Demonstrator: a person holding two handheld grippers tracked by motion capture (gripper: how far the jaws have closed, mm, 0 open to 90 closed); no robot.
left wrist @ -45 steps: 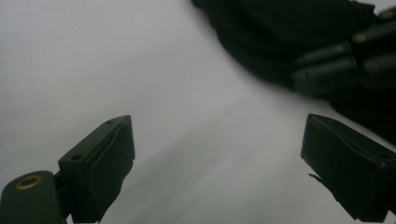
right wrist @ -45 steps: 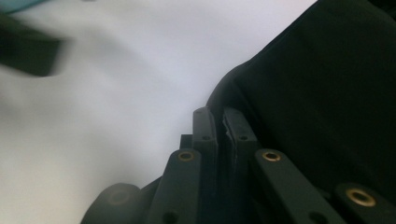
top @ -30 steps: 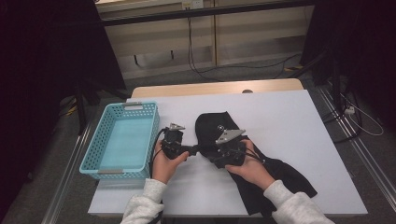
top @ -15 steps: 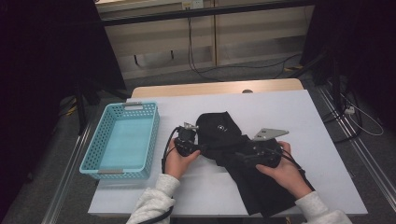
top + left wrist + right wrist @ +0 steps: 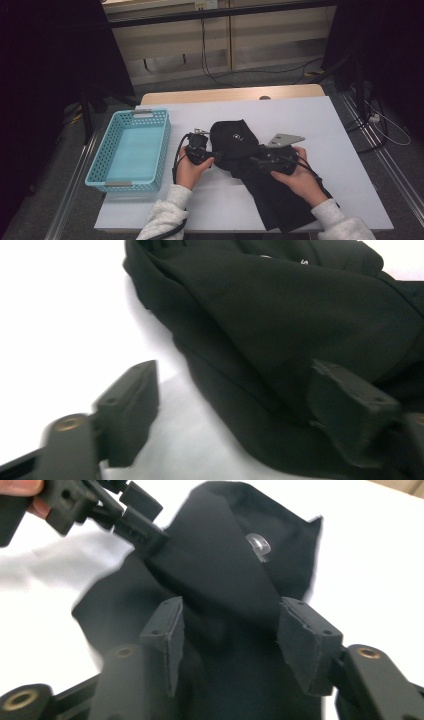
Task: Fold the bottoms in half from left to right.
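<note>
A black garment [image 5: 235, 142] with a small white logo lies crumpled on the white table [image 5: 320, 125], and its lower part trails toward the front edge under the person's right forearm. My left gripper [image 5: 216, 156] sits at the garment's left edge. In the left gripper view it [image 5: 235, 410] is open, its jaws wide apart with the fabric's hem [image 5: 260, 390] between them. My right gripper [image 5: 253, 161] points left at the middle of the cloth. In the right gripper view it [image 5: 230, 640] is open and straddles a raised fold [image 5: 225, 580].
A light blue mesh basket [image 5: 100, 175] stands on the left side of the table, beside the person's left hand. Bare white table lies behind and to the right of the garment. A wooden table edge [image 5: 225, 95] runs along the far side.
Both hands have shifted right from beside the basket. The right gripper swung out to the right over the cloth, then came back slightly left. The garment now lies more stretched out.
</note>
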